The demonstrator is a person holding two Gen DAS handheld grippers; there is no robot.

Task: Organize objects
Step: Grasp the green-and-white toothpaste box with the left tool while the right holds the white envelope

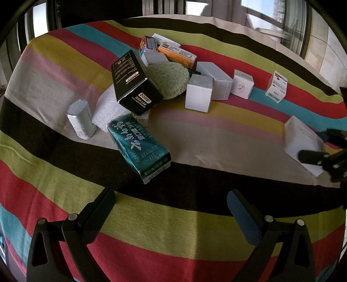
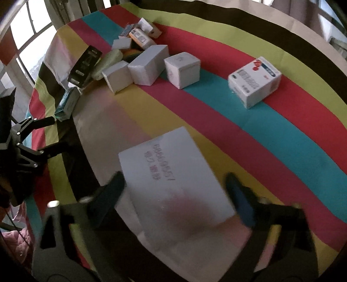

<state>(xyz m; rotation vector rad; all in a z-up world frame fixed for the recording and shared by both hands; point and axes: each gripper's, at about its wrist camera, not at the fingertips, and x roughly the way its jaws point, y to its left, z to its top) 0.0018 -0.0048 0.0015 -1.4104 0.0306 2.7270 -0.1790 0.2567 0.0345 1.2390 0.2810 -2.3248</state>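
Flat white box with pink print (image 2: 173, 191) motion-blurred, print unreadable; near end cut off at 6 o'clock; pad contact unclear.

The striped woven cloth (image 1: 173, 227) covering the worktop is looking matt and slightly ribbed. The teal cardboard box (image 1: 138, 147) is shining glossy. The round green sponge (image 1: 169, 78) is looking rough and porous, and the white foam block (image 1: 108, 110) grainy.

light: dim, daylight from rear windows (image 1: 266, 13) | fisheye edges bent | right view foreground blurred
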